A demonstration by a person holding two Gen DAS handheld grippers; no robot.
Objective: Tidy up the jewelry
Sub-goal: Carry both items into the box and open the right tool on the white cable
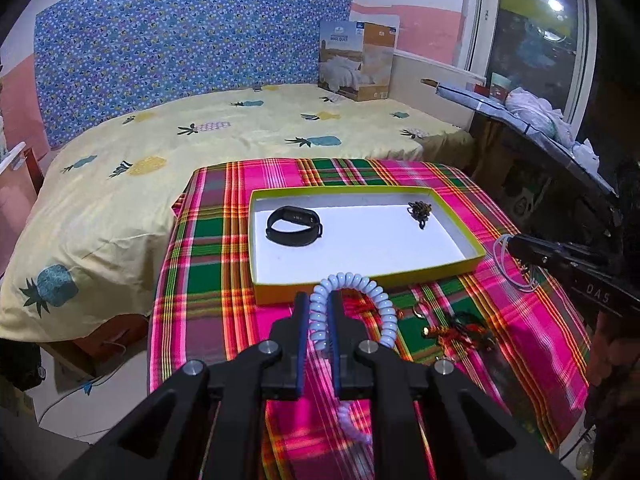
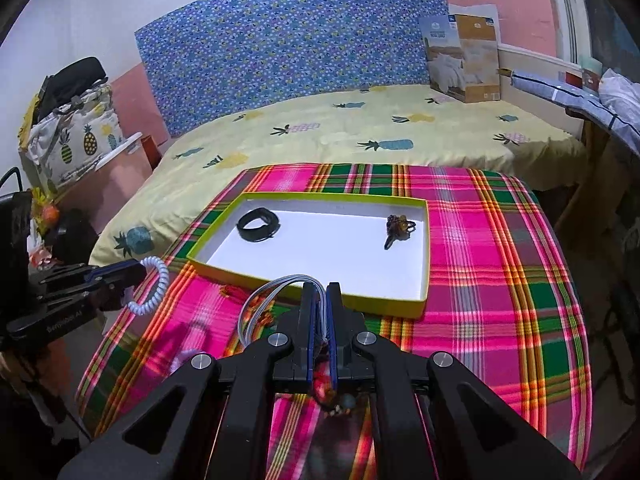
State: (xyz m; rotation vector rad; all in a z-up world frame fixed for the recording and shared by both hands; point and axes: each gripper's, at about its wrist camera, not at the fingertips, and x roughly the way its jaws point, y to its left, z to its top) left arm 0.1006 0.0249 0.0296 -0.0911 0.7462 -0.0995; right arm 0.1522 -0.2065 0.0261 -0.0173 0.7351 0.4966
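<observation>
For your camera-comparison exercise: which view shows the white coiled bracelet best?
The left wrist view: the coiled bracelet arches up close, clamped in the left gripper. The right wrist view shows it only small, at the left edge, hanging from that gripper.

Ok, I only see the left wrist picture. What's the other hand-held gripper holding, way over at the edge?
Observer: The right hand-held gripper is shut on a bunch of thin grey-white loops.
Operator: Is there stuff left of the bed that I can't see?
Observer: Yes, a pineapple-print bag with a black bag on top.
Operator: What does my curly cord look like from the side?
Observer: The curly white cord droops in a hook below the left hand-held gripper.
</observation>
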